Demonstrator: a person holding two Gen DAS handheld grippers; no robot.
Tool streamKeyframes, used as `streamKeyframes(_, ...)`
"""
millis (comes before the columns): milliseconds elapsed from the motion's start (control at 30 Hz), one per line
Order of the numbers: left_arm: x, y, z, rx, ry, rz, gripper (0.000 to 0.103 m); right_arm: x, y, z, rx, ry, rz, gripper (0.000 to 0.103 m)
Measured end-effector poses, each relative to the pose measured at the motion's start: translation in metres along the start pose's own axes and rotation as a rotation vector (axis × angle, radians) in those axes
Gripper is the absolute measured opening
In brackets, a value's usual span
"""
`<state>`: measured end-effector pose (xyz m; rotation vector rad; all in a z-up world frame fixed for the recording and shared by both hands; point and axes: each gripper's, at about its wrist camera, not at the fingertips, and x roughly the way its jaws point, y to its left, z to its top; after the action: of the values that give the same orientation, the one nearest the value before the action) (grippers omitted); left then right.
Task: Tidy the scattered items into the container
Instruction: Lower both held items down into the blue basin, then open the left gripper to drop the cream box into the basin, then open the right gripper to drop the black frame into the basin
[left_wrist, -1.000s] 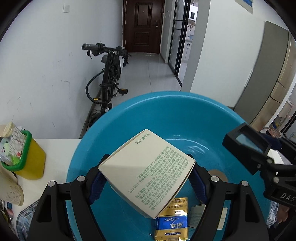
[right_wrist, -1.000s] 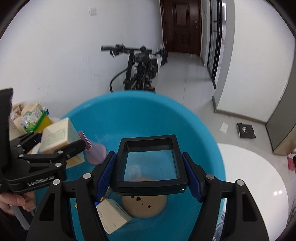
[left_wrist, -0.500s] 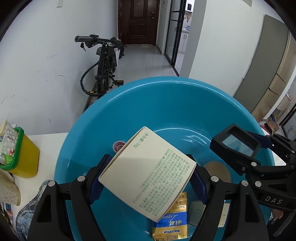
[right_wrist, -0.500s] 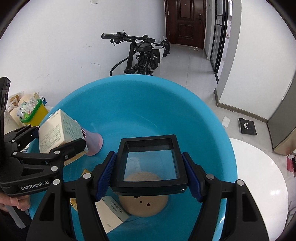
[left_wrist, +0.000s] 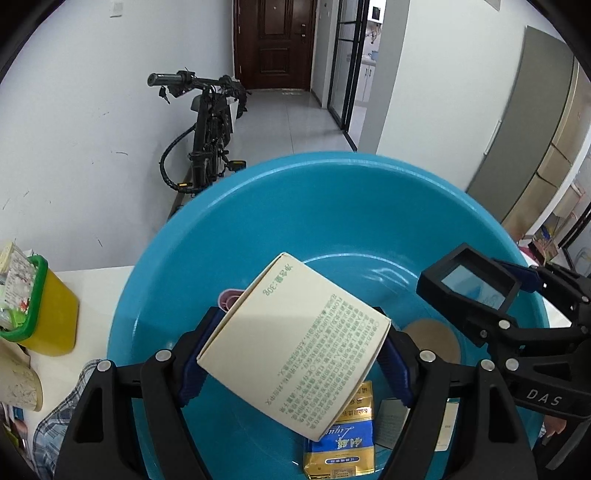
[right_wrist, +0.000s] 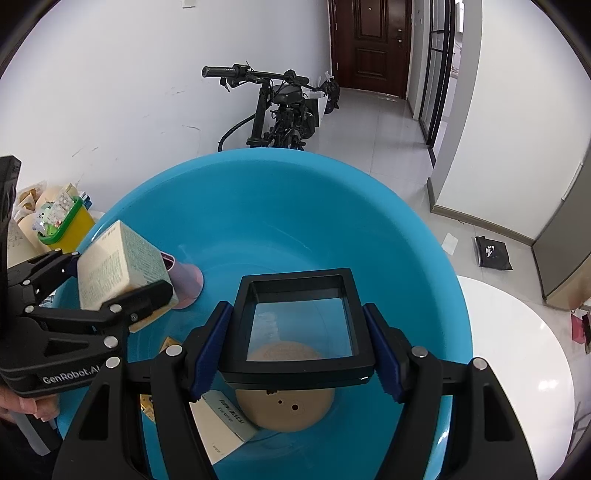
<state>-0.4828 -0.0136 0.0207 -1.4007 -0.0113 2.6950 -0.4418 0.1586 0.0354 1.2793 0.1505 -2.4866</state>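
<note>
Blue-padded tongs (left_wrist: 295, 354) tilt over basin (left_wrist: 332, 192).

Disc (right_wrist: 284, 402) and packet (left_wrist: 341, 439) inside basin (left_wrist: 258, 206)

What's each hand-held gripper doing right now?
Left hand-held gripper: shut on the cream box, over the blue basin.
Right hand-held gripper: shut on the black square frame.

White glossy round-edged worktop (right_wrist: 517, 354) carries large round blue plastic basin (right_wrist: 258, 192). Left of basin, on worktop: yellow plastic bin with green rim (left_wrist: 48, 314), stuffed with wrappers; paper bags (right_wrist: 27, 206) just beside bin; checked cloth (left_wrist: 62, 417) at basin's near-left edge. Right of basin: bare worktop.
</note>
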Motion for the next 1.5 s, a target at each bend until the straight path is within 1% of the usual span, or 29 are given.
streamKeyframes(67, 0.002, -0.001, 0.0, 0.005, 0.008, -0.003, 0.08, 0.0, 0.0, 0.0, -0.001, 0.001, 0.002, 0.069)
streamKeyframes(233, 0.001, 0.001, 0.003, -0.005, 0.002, 0.001, 0.08, 0.0, -0.002, 0.0, 0.0, 0.001, 0.0, 0.069)
streamKeyframes(367, 0.0, -0.001, 0.004, 0.019, -0.003, 0.008, 0.08, 0.0, -0.004, 0.0, 0.003, -0.001, -0.001, 0.069)
streamKeyframes(467, -0.007, -0.004, 0.005, 0.035, -0.048, 0.005, 0.08, -0.001, -0.006, 0.0, 0.008, -0.004, -0.003, 0.069)
streamKeyframes(533, -0.013, -0.005, 0.005, 0.046, -0.074, 0.004, 0.083, -0.001, -0.007, 0.0, 0.012, -0.006, -0.004, 0.069)
streamKeyframes(567, -0.015, -0.005, 0.005, 0.05, -0.084, 0.007, 0.087, -0.001, -0.008, 0.001, 0.013, -0.007, -0.004, 0.069)
streamKeyframes(733, -0.02, 0.0, 0.006, 0.035, -0.086, 0.024, 0.087, -0.001, -0.008, 0.001, 0.014, -0.007, -0.006, 0.069)
streamKeyframes(900, -0.031, 0.012, 0.009, -0.016, -0.116, 0.037, 0.087, 0.002, -0.004, 0.0, 0.002, 0.001, -0.005, 0.069)
streamKeyframes(1233, -0.037, 0.019, 0.01, -0.041, -0.113, 0.032, 0.087, 0.006, -0.005, -0.003, -0.01, 0.019, -0.003, 0.069)
streamKeyframes(1500, -0.039, 0.013, 0.007, -0.025, -0.105, 0.034, 0.087, 0.008, -0.006, -0.001, 0.013, 0.024, 0.007, 0.069)
